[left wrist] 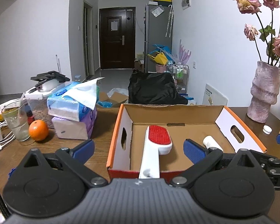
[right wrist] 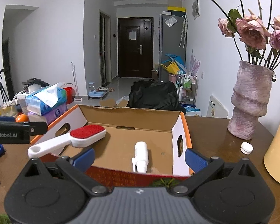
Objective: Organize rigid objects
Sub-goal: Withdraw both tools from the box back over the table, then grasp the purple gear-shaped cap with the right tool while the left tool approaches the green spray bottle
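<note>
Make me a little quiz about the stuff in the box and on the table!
1. True or false: the red-and-white plastic lint brush lies wholly inside the open cardboard box.
2. What lies on the box floor beside the brush? A) white plastic spray bottle B) orange
3. Fill in: the small white cap sits on the wooden table near the pink ____.

Key: 1 false, its handle sticks over the edge; 2 A; 3 vase.
</note>
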`<action>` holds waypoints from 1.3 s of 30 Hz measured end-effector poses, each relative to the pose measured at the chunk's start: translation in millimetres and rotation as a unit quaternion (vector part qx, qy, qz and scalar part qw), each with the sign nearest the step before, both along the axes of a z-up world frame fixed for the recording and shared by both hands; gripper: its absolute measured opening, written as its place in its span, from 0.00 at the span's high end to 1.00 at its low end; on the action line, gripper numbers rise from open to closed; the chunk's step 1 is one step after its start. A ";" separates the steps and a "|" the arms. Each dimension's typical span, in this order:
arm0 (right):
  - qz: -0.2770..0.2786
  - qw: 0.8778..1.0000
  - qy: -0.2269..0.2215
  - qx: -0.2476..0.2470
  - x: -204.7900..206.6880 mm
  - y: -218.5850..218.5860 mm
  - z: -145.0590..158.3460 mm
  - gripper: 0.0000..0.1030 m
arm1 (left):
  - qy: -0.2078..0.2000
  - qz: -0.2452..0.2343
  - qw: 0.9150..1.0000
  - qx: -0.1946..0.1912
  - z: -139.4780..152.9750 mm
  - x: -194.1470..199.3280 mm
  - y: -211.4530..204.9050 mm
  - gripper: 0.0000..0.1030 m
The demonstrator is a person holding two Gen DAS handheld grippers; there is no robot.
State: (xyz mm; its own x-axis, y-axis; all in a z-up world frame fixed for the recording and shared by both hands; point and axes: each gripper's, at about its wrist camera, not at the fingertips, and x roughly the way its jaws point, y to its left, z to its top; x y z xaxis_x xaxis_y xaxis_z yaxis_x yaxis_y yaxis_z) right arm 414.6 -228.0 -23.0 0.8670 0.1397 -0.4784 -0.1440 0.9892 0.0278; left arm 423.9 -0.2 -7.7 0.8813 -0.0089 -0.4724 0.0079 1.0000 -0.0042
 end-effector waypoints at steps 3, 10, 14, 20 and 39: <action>0.001 1.000 -0.003 -0.002 -10.9 -0.9 -0.1 0.00 | 0.000 0.006 1.000 0.003 -2.6 -8.3 2.7 0.00; 0.002 1.000 -0.006 -0.001 -38.0 -1.4 -2.7 0.00 | 0.006 0.011 1.000 0.008 -8.5 -30.6 7.2 0.00; 0.004 1.000 -0.009 -0.004 -51.3 -0.8 -3.5 0.00 | 0.006 0.011 1.000 0.010 -11.2 -45.9 9.0 0.00; 0.010 1.000 -0.011 -0.007 -73.7 -0.5 -6.8 0.00 | 0.014 0.010 1.000 0.015 -17.8 -65.8 8.9 0.00; -0.003 1.000 0.002 -0.031 -139.7 -5.7 -34.7 0.00 | 0.022 -0.010 0.999 0.028 -42.4 -133.6 -1.6 0.00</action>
State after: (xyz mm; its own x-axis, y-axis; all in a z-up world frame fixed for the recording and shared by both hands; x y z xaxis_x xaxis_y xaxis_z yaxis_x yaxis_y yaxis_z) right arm 274.9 -233.7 -57.8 0.8661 0.1052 -0.4886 -0.1386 0.9898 -0.0324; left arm 290.3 -1.8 -50.1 0.8596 0.0009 -0.5109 0.0288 0.9983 0.0503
